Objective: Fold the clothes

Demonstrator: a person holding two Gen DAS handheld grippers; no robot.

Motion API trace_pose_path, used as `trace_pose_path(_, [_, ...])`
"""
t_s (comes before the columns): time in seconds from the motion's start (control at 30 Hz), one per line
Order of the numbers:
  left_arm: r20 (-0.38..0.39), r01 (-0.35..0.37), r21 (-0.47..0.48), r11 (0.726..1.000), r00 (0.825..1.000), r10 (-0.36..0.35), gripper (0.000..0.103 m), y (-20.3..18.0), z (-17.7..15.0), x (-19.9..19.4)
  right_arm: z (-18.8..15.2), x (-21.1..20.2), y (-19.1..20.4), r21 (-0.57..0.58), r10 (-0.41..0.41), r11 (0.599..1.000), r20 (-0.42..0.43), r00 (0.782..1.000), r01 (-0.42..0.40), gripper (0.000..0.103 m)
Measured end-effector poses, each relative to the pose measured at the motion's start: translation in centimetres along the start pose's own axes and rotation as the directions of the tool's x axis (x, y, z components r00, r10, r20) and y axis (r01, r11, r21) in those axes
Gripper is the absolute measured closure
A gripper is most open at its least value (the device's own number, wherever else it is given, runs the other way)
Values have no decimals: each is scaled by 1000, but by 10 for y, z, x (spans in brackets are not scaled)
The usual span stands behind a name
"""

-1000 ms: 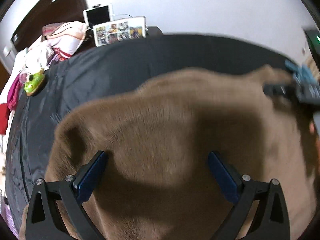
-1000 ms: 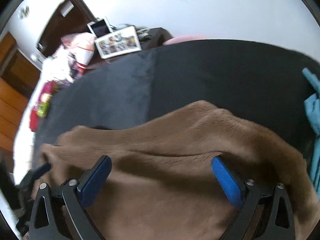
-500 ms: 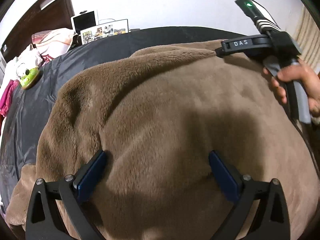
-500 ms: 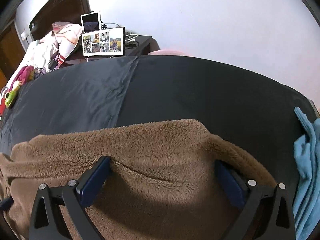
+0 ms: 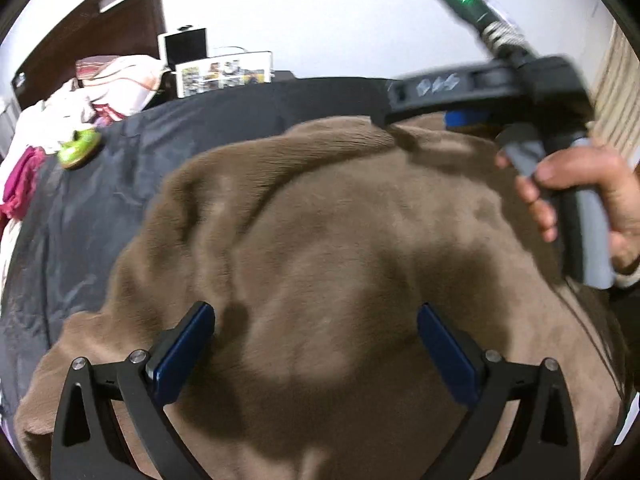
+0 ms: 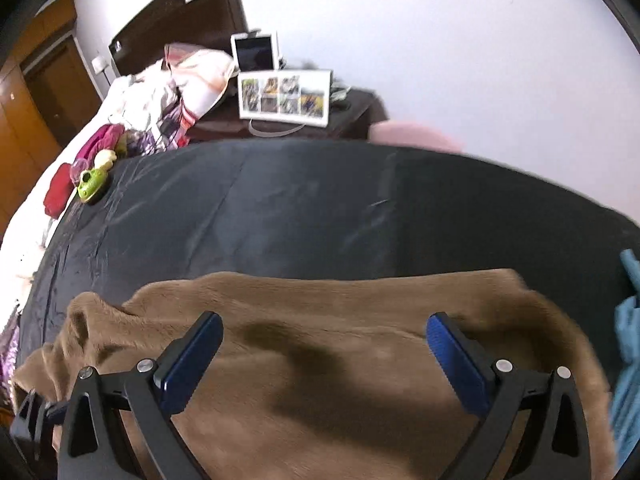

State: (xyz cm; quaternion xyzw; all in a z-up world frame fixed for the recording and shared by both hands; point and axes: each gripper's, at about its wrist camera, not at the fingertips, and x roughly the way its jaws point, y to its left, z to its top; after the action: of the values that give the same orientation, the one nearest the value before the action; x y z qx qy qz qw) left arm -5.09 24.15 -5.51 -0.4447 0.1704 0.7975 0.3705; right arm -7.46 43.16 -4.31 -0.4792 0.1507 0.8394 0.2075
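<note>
Left wrist view: the left gripper point(image 5: 316, 340) hangs over the brown fleece point(image 5: 340, 240), jaws spread wide with nothing between them. That fleece lies bunched on the dark sheet point(image 6: 320, 208). At the fleece's far edge a hand point(image 5: 580, 196) holds the right gripper point(image 6: 324, 344), also spread wide and empty. Beside the fleece's right edge lies a blue cloth point(image 6: 628, 344).

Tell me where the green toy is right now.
The green toy sits at the far left edge of the dark bedspread in both wrist views, beside the red and pink clothes, well beyond the brown fleece garment.
</note>
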Motion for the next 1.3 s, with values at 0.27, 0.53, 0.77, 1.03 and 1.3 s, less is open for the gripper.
trace_pose_path(0.27, [-34,-28,-28,999,999,27,1,26,-27,6,-3,41,31,-87,-113,990,-10,994,112,0])
trace_pose_path(0.53, [-25,17,-85,996,1000,-19,1,36,-28,0,17,52,19,-37,-109,993,32,994,110,0])
trace_pose_path(0.77, [2,49,-202,978,999,-49,1,63,-21,-17,12,34,6,-31,-33,999,73,997,36,0])
trace_pose_path(1.03, [64,-23,-271,962,997,42,1,96,17,-26,-13,-10,15,-105,-10,994,93,996,20,0])
trace_pose_path(1.3, [4,-125,-244,962,992,130,1,93,30,4,-60,-4,74,-306,150,939,-43,988,-156,0])
